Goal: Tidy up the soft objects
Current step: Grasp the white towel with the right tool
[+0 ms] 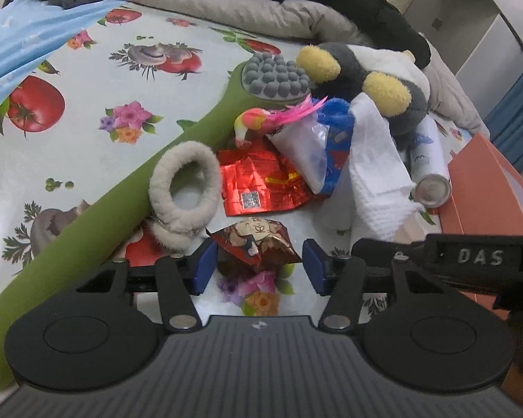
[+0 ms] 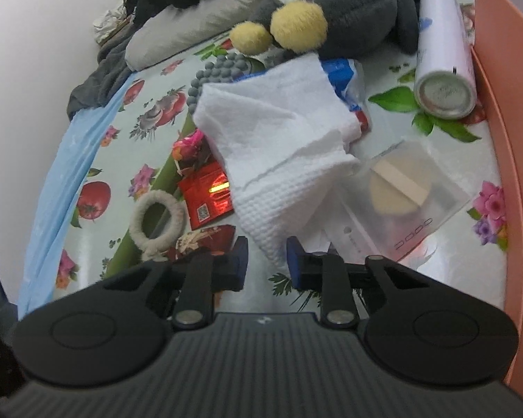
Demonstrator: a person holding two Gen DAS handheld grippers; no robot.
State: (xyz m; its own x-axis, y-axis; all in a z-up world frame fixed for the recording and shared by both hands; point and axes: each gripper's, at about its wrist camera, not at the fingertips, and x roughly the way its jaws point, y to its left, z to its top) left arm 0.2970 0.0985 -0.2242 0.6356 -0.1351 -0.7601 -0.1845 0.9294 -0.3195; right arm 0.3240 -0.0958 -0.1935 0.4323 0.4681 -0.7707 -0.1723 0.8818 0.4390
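Observation:
A crumpled brown and red wrapper (image 1: 258, 240) lies between the blue pads of my left gripper (image 1: 259, 264). The jaws stand apart and its edges come close to both pads. My right gripper (image 2: 266, 254) has its pads closed on the lower corner of a white waffle towel (image 2: 279, 132), which drapes down from the pile. In the left wrist view that towel (image 1: 376, 174) hangs beside the right gripper's black body. A grey plush toy (image 1: 366, 69) with yellow feet lies behind, and a fluffy beige ring (image 1: 184, 188) leans on a green massage stick (image 1: 87, 244).
A flowered cloth (image 1: 104, 80) covers the bed. Also on it: a red foil packet (image 1: 258, 184), a pink bird toy (image 1: 258, 122), a blue and white bag (image 1: 331, 146), a white spray can (image 2: 442, 69) and a bagged powder puff (image 2: 397, 188). An orange box (image 2: 505, 139) stands at the right; pillows and dark clothes behind.

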